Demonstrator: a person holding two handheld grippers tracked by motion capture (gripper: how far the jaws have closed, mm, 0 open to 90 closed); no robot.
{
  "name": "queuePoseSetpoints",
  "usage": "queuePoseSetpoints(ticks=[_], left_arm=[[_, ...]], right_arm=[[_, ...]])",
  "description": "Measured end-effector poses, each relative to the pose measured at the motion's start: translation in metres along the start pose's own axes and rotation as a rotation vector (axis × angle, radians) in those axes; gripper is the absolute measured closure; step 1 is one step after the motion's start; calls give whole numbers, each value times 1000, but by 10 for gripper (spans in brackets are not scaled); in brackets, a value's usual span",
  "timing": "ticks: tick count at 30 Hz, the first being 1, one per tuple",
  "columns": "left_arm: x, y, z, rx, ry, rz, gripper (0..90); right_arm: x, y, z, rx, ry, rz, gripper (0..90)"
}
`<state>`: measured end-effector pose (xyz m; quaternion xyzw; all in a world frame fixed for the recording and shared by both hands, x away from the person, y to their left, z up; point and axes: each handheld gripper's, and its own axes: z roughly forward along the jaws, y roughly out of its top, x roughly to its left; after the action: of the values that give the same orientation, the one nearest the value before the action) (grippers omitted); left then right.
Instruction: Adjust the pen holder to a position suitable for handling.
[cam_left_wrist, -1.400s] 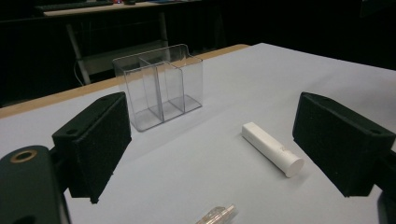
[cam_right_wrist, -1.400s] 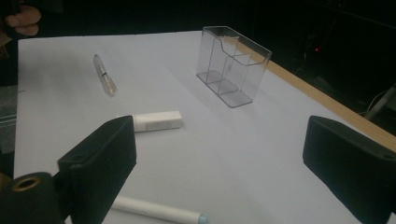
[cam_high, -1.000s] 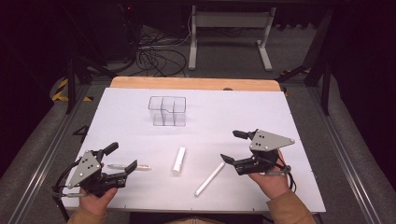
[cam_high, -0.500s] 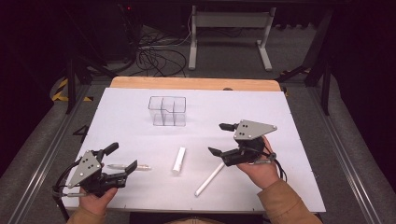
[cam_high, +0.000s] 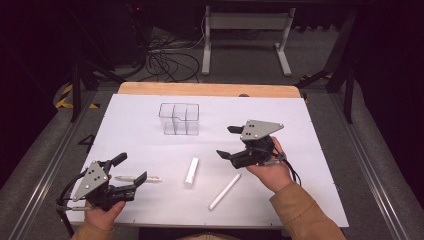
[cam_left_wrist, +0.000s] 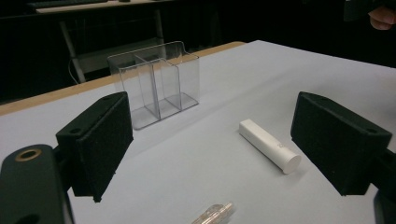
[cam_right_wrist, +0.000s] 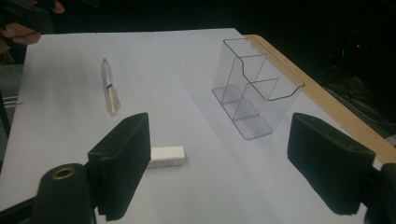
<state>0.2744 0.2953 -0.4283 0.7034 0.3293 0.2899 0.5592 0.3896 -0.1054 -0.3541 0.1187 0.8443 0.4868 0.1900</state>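
A clear compartment organizer (cam_high: 179, 119) (cam_left_wrist: 156, 84) (cam_right_wrist: 254, 88) stands upright toward the far side of the white table top (cam_high: 310, 125). A short white cylinder (cam_high: 191, 171) (cam_left_wrist: 270, 145) (cam_right_wrist: 166, 156) lies mid-table. A long white stick (cam_high: 224, 191) lies to its right and a clear pen (cam_high: 137, 178) (cam_right_wrist: 109, 88) to its left. My left gripper (cam_high: 131, 169) (cam_left_wrist: 219, 140) rests open at the near left, with the pen's tip (cam_left_wrist: 215, 213) just below its jaws. My right gripper (cam_high: 226, 141) (cam_right_wrist: 224, 163) hovers open above the stick's far end. Its jaws have just been closing slightly, with nothing between them.
A wooden strip (cam_high: 210, 89) edges the table's far side. Beyond it are a metal stand (cam_high: 245, 30) and loose cables (cam_high: 170, 60) on the floor. Bare white surface lies between the organizer and the grippers.
My right gripper has moved left and away from the near edge, rising a little, to a spot above the stick's far end. The left gripper and all objects kept still.
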Motion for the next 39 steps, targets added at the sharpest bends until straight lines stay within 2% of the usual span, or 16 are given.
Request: queuePoseSetpoints(ticks=[6,9,15,20,25,36,39], left_arm=[[0,0,0,-2,0,2,136],[1,0,0,-2,0,3,136],[0,0,1,-1,-4,-4,138],[1,0,1,-1,-10,-7,144],[1,0,1,2,-7,-3,144],[2,0,1,7,-8,-5,144],[2,0,1,7,-8,-3,144]], right_arm=[[-6,0,7,15,-7,2,225],[-8,3,12,31,-13,-20,232],[-11,7,17,50,-24,-28,262],[-19,10,28,53,-2,1,291],[-24,10,35,57,20,9,318],[-35,15,69,94,14,-37,419],[-39,16,79,95,18,-20,430]])
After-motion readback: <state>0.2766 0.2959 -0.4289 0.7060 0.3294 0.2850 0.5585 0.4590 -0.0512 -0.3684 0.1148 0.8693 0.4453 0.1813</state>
